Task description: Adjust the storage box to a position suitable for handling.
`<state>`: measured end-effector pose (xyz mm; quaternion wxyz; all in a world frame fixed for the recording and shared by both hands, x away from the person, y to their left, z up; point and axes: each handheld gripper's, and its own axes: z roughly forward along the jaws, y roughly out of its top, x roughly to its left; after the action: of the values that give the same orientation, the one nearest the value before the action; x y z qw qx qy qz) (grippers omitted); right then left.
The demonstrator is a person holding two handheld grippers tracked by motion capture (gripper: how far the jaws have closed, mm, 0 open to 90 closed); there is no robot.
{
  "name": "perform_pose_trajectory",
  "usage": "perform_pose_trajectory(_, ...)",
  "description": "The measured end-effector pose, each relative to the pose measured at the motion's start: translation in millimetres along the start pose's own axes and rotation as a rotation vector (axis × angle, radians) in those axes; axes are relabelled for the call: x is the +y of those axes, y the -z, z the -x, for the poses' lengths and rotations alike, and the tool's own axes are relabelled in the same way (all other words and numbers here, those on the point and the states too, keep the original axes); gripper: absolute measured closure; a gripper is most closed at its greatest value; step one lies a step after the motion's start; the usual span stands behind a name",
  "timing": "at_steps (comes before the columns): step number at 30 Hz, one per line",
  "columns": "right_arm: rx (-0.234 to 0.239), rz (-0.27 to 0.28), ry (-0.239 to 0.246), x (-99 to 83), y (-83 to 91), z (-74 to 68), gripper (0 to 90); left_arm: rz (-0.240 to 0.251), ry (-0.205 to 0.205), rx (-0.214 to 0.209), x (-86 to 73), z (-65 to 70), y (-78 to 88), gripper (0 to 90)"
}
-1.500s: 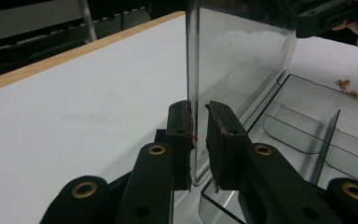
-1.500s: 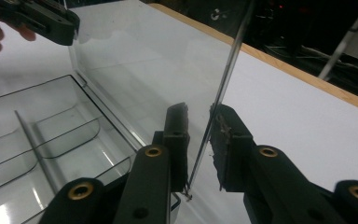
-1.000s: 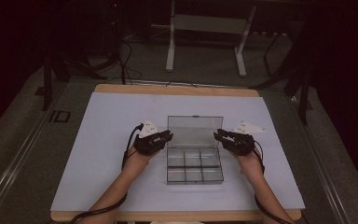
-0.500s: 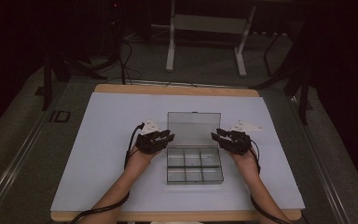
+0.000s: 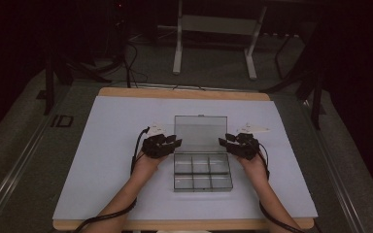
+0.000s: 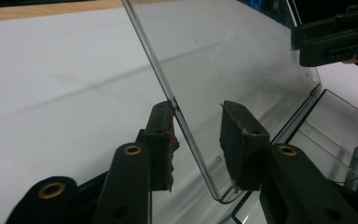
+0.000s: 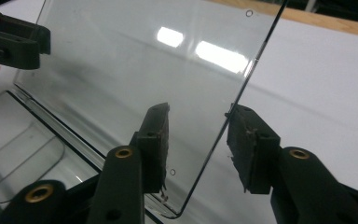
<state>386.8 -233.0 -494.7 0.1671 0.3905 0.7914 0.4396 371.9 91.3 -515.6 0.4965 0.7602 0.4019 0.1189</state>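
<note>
One clear box [image 5: 203, 167] with six compartments, one lid [image 5: 200, 131], two tools.

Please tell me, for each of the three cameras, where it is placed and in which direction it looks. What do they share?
High view: above the person's side, looking forward and down on the table; both forearms, left gripper, right gripper and compartment box show.
Left gripper view: rides on the left gripper, looking along its jaws at the clear lid, whose edge stands between them.
Right gripper view: rides on the right gripper, facing the same lid from the opposite edge.
Shared: the lid; each gripper view shows the other gripper.
</note>
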Motion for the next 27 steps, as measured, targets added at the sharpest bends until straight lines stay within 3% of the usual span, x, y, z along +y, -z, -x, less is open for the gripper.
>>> perform_pose_trajectory(2,-0.009,-0.021,-0.006,0.2,-2.2,0.1,56.7,-0.004,0.006,0.007,-1.0,-0.2,-1.4,61.0)
perform_pose_trajectory(8,0.023,-0.055,-0.079,-0.3,-6.0,5.6,55.7,-0.022,0.05,-0.004,-1.4,-3.6,-3.3,59.8)
perform_pose_trajectory(13,0.03,-0.085,-0.092,1.4,-7.7,5.8,54.1,-0.032,0.071,-0.015,-1.6,-5.2,-4.1,59.7)
perform_pose_trajectory(15,0.038,-0.101,-0.102,2.0,-8.9,5.5,51.8,-0.055,0.064,-0.014,-2.2,-3.1,-6.2,55.4)
perform_pose_trajectory(21,0.042,-0.122,-0.136,1.7,-11.6,7.5,51.2,-0.061,0.111,-0.029,-3.6,-5.9,-7.3,54.2)
perform_pose_trajectory(24,0.041,-0.141,-0.151,2.0,-13.0,8.3,50.3,-0.091,0.108,-0.004,-3.0,-5.8,-9.3,50.0)
perform_pose_trajectory(27,0.038,-0.185,-0.127,0.5,-18.8,5.2,50.0,-0.109,0.074,0.0,-5.1,-2.4,-12.8,48.3)
